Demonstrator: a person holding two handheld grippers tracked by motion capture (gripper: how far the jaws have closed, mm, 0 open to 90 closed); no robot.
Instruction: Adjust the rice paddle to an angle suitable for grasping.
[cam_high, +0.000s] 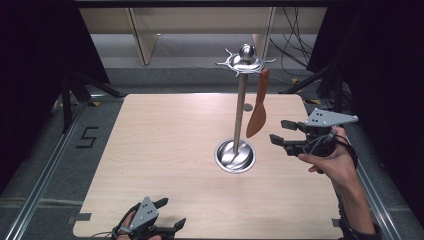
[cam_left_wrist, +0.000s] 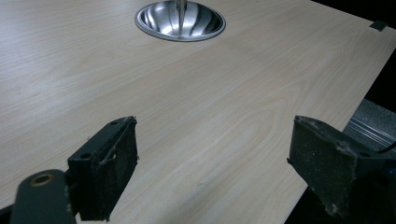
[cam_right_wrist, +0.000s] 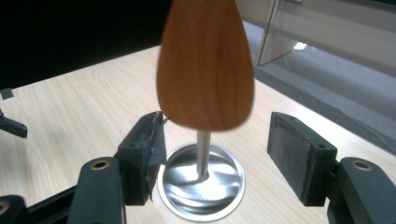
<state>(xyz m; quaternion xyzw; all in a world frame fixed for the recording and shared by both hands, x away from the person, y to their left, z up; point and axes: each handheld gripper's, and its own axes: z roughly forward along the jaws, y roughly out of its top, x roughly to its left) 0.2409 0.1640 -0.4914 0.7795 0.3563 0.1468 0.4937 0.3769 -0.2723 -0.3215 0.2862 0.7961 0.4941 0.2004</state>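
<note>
Spatula (cam_high: 257, 107): wooden, flat, hangs from the top hook of the rack (cam_high: 240, 107) on the counter (cam_high: 165, 150), blade down. Likely light, stiff, smooth; swings freely. Best taken across the broad blade's flat faces. Right claw (cam_high: 285, 132): spread, just beside the blade, empty. Left claw (cam_high: 170, 214): spread, empty, at the near edge.
</note>
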